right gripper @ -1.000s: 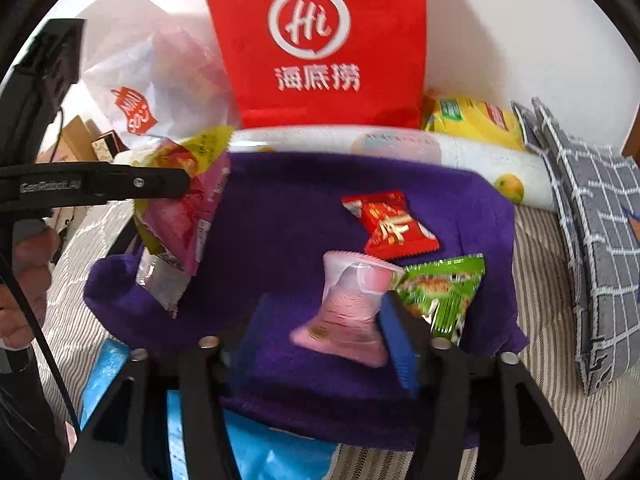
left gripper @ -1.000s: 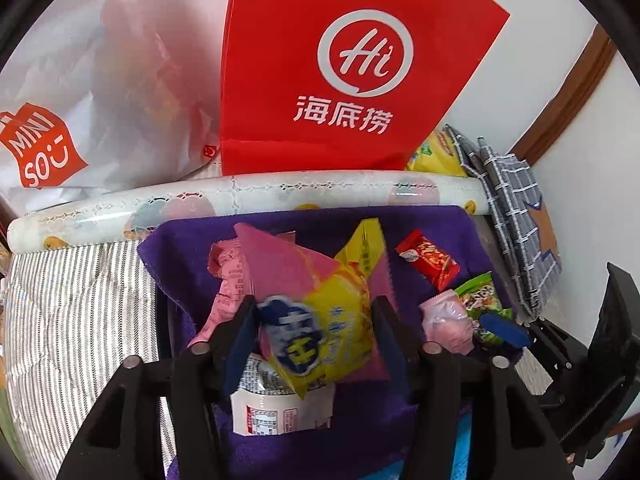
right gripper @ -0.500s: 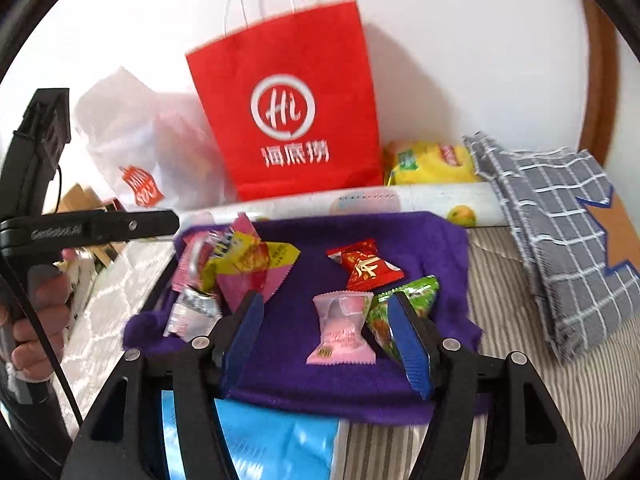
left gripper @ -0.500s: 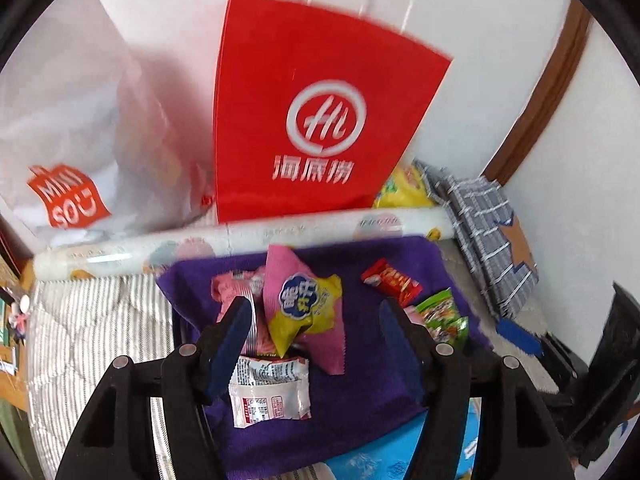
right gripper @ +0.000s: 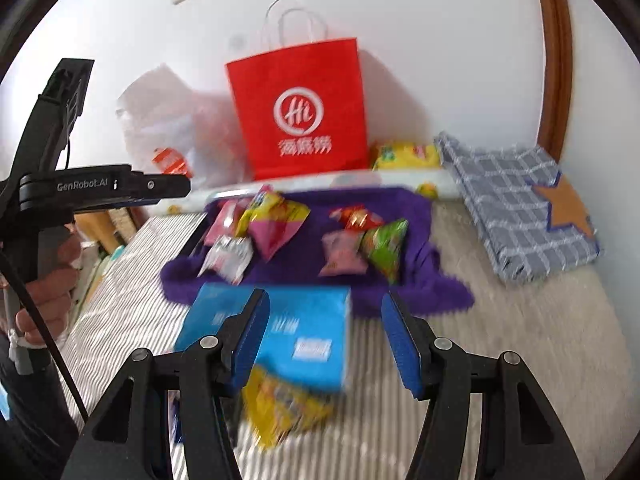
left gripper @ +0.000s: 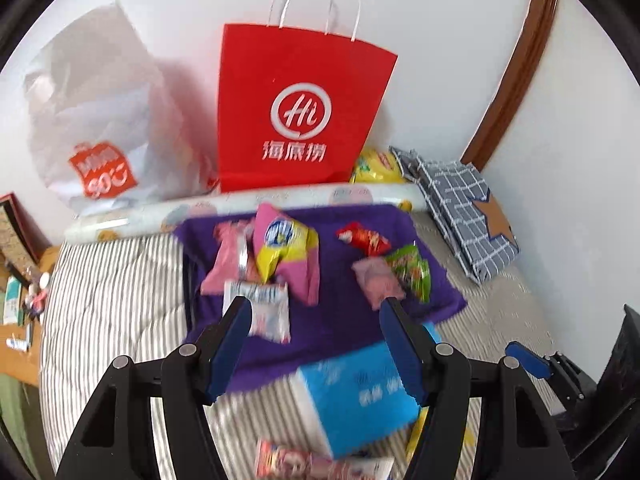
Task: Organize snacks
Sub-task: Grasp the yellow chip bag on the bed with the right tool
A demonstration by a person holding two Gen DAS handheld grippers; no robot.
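Several snack packets lie on a purple cloth (left gripper: 344, 332): a pink-and-yellow packet (left gripper: 286, 248), a white sachet (left gripper: 264, 312), a red packet (left gripper: 364, 238), a green packet (left gripper: 410, 270) and a pale pink packet (left gripper: 376, 282). My left gripper (left gripper: 316, 308) hangs open above the cloth's near edge and holds nothing. My right gripper (right gripper: 325, 300) is back over a blue pack (right gripper: 304, 332); its jaws are closing with nothing between them. The same pale pink packet (right gripper: 340, 254) and green packet (right gripper: 384, 248) lie beyond it.
A red paper bag (left gripper: 296, 112) and a white plastic bag (left gripper: 100, 120) stand against the wall behind a rolled sheet (left gripper: 240, 204). A folded checked cloth (right gripper: 520, 208) lies at the right. A yellow packet (right gripper: 284, 404) lies on the striped bedding. A hand (right gripper: 48, 292) holds the left tool.
The left gripper let go of the pink-and-yellow packet and the right let go of the pale pink one; both packets now lie on the cloth. Both grippers drew back and rose.
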